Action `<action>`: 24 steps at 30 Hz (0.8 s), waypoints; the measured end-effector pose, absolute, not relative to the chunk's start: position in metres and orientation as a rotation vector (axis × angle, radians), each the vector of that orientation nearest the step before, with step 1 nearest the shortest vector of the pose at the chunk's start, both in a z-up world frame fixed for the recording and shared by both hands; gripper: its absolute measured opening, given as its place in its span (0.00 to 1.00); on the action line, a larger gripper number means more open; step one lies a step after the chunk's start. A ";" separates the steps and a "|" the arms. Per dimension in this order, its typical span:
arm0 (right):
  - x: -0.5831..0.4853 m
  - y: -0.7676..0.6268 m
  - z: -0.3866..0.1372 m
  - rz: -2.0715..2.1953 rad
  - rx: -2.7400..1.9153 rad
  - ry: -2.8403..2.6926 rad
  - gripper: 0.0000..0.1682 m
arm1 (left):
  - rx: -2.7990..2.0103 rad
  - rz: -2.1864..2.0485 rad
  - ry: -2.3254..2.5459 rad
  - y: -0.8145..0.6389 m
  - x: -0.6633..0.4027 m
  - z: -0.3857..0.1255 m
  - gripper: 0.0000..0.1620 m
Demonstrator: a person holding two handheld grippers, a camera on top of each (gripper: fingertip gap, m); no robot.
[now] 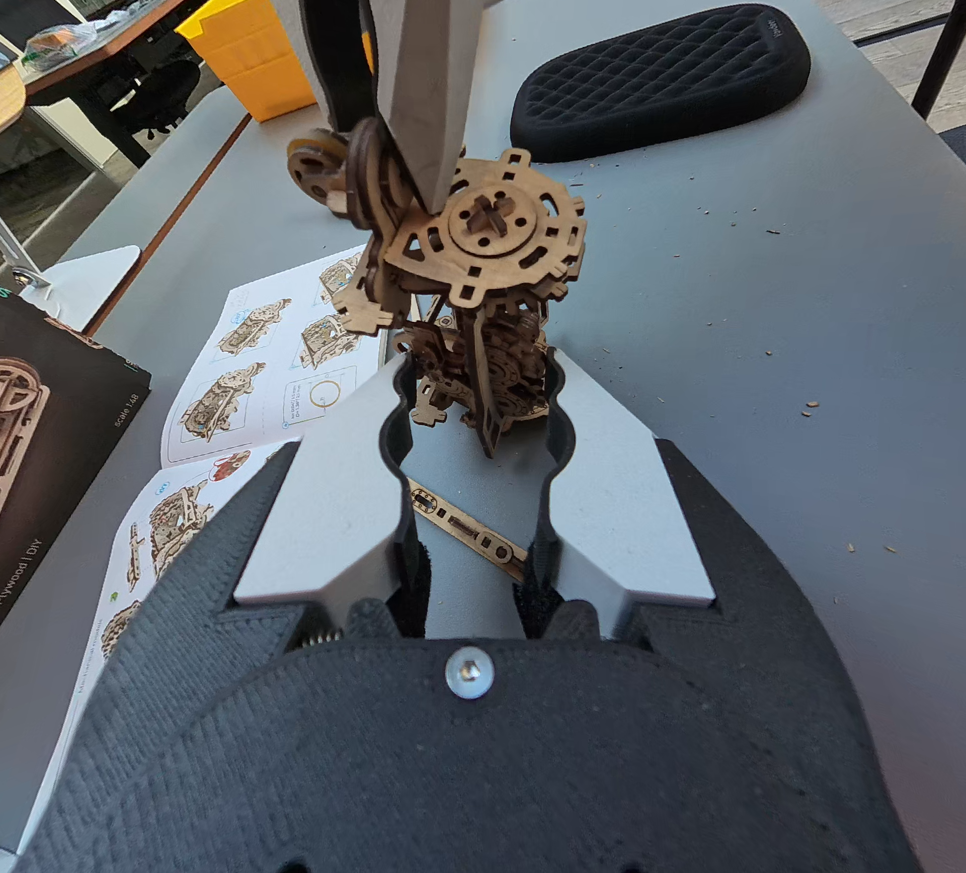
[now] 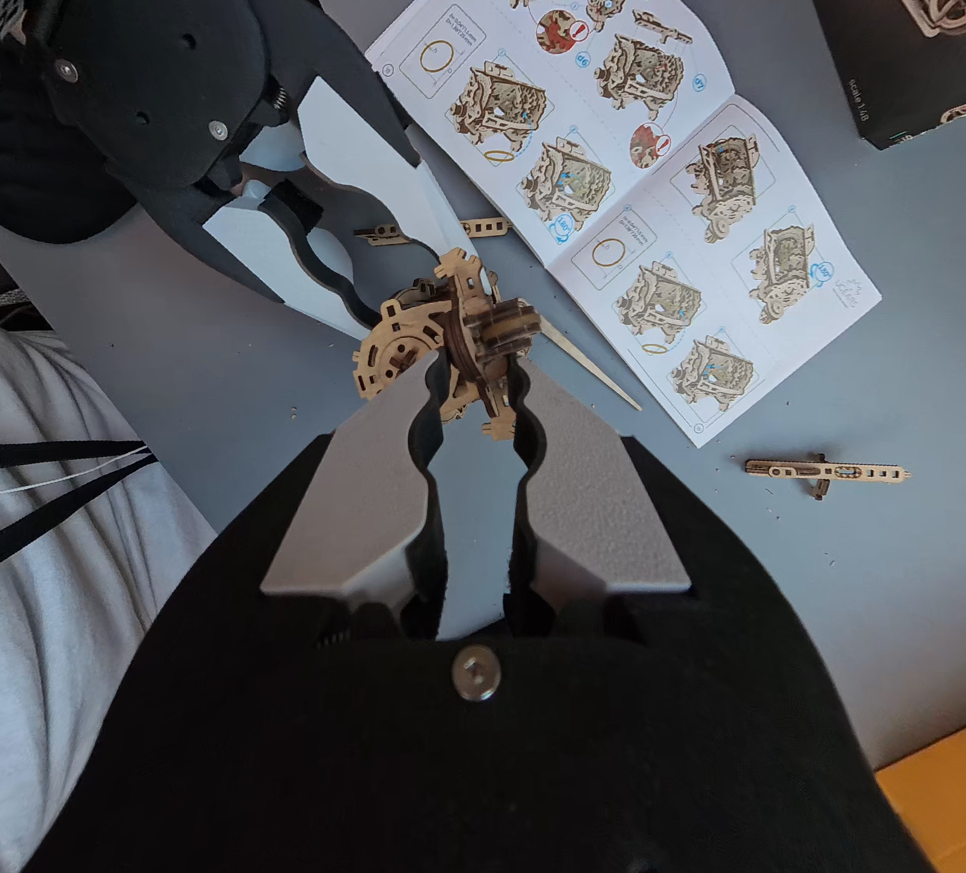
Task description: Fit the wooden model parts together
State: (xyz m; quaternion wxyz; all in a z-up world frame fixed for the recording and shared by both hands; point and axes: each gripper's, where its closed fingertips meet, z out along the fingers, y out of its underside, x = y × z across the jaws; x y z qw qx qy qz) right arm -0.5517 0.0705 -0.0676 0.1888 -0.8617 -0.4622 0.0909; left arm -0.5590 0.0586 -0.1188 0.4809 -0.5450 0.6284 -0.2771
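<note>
Nearest your left lens, the left tool (image 1: 478,377) stands clenched on the lower body of the laser-cut plywood gear model (image 1: 486,304), its white fingers (image 1: 334,492) pressing either flank while the model stands upright on the grey counter (image 1: 732,377). Your right tool (image 2: 473,372) comes down from above and grasps the model's upper wheel section (image 2: 502,325), just beside the round slotted wooden disc (image 1: 486,231). A flat slotted wooden strip (image 1: 470,529) lies on the counter between your left fingers. A second wooden strip with a cross-piece (image 2: 826,474) lies well apart. An open white instruction booklet (image 2: 627,142) rests beside the model, a black product box (image 1: 57,430) beyond it. A black quilted pad (image 1: 664,80) sits farther back, wood chips (image 1: 807,409) scattered near it.
</note>
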 end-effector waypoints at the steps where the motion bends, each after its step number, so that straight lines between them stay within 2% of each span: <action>1: -0.552 0.070 -0.068 0.264 -2.423 -1.296 0.12 | -1.329 -0.674 1.534 0.059 -0.559 -0.119 0.29; 24: -0.555 0.069 -0.068 0.251 -2.360 -1.285 0.12 | -1.324 -0.681 1.519 0.059 -0.559 -0.117 0.29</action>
